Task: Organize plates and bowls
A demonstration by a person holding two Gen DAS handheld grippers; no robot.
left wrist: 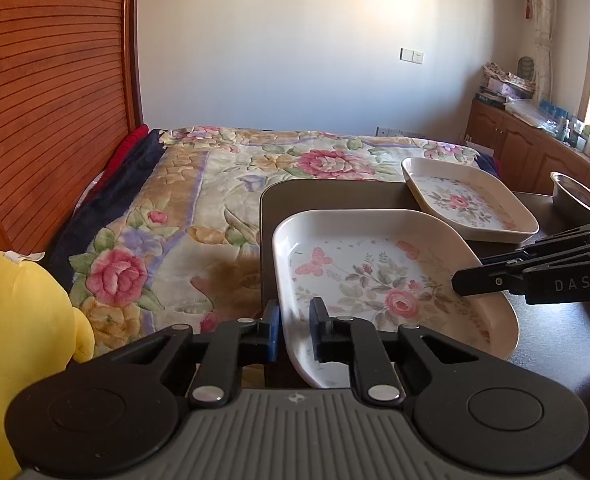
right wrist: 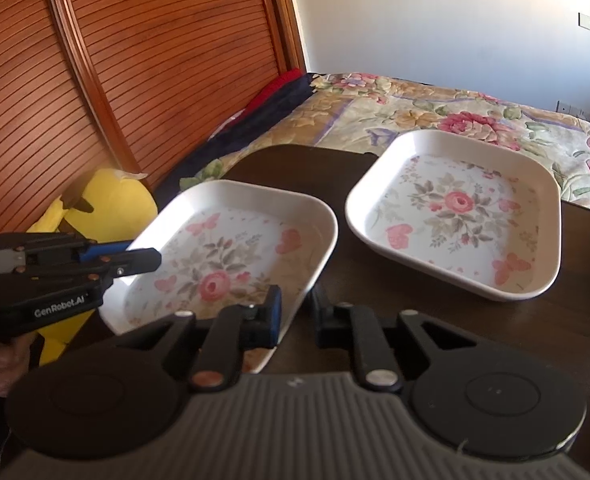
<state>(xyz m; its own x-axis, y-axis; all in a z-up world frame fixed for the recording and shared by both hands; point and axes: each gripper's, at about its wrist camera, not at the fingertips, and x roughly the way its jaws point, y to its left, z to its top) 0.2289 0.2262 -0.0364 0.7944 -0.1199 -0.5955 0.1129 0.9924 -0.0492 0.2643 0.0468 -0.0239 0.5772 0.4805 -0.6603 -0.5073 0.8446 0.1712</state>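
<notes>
Near plate (left wrist: pixel 375 276) rim between both grippers' fingers, L (left wrist: pixel 295 330) & R (right wrist: pixel 295 316), apparently clamped.

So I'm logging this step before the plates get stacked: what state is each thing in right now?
Near floral plate: tilted, gripped at two edges.
Far floral plate: flat on the dark table, empty, untouched.
Left tongs: shut on the near plate's rim.
Right tongs: shut on its opposite rim.
Steel bowl: upright on the table, contents hidden.
</notes>
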